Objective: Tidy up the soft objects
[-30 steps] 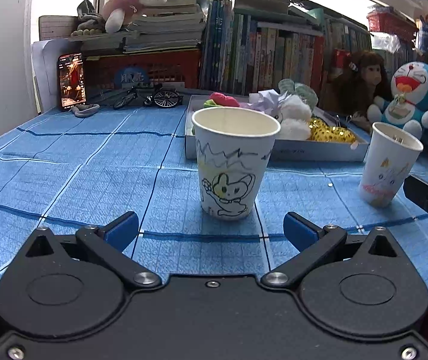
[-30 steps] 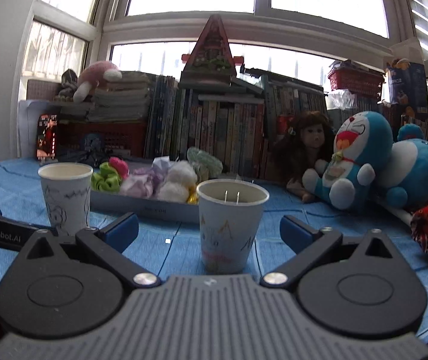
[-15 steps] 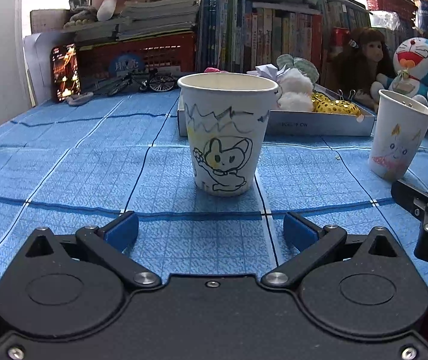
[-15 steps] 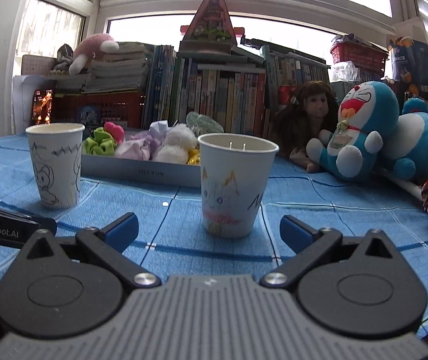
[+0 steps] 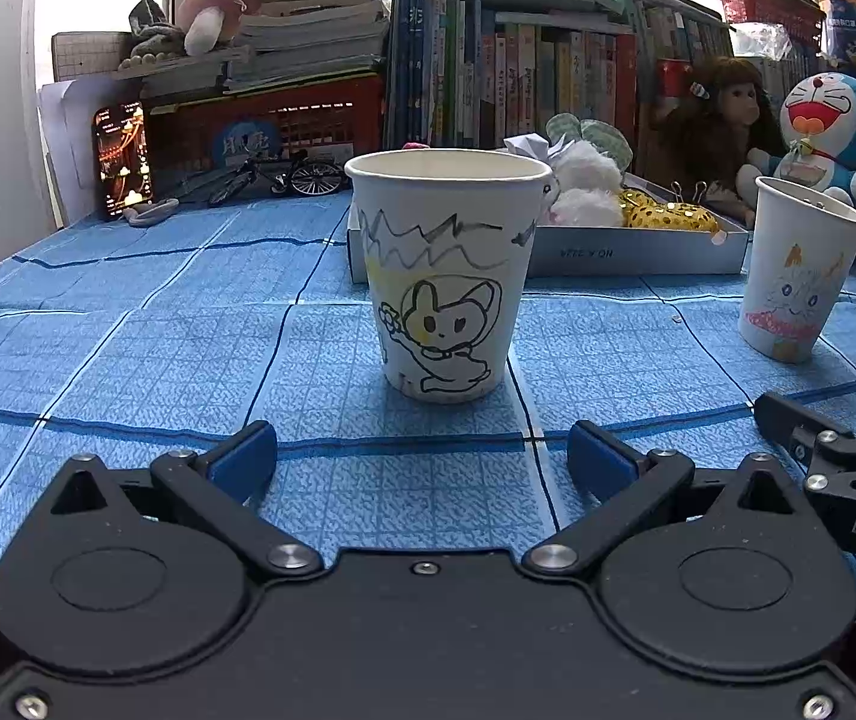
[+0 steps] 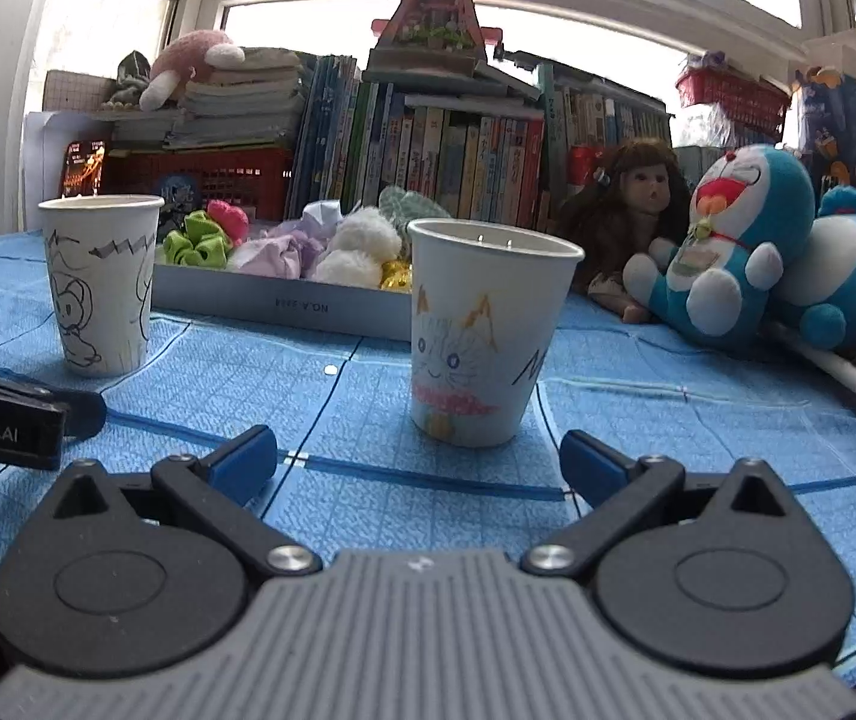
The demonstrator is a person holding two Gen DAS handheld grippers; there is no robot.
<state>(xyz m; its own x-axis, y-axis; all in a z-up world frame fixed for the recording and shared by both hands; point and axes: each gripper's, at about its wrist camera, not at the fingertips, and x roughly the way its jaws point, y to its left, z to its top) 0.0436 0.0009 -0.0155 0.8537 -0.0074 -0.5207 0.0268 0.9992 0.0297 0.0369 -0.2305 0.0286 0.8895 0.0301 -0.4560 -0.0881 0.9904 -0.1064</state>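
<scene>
**Both grippers spread wide, a cup ahead of each**

While you hold the left gripper (image 5: 422, 456) low over the blue quilted table cover (image 5: 128, 354), its blue-padded jaws stand wide apart and grasp nothing. Straight ahead, apart from the pads, stands the white paper cup with a drawn rabbit (image 5: 445, 276) — upright, mouth up, long axis vertical. Your right gripper (image 6: 419, 459) is likewise released and empty, with the white paper cup with a drawn cat (image 6: 484, 336) standing upright just beyond its fingertips.

Behind both cups lies the shallow grey cardboard tray (image 6: 284, 303), its long side running across your view. It holds the soft things: a green scrunchie (image 6: 197, 246), a pink one (image 6: 227, 219), lilac fabric (image 6: 284, 252), white pompoms (image 6: 359, 249) and a gold piece (image 5: 667, 213).

Beyond the tray, a row of books (image 6: 428, 162) and a red crate (image 5: 260, 126) line the window. A long-haired doll (image 6: 625, 228) and blue-and-white cat plush toys (image 6: 721, 246) crowd the right edge — open cloth lies between the cups and to the left.
</scene>
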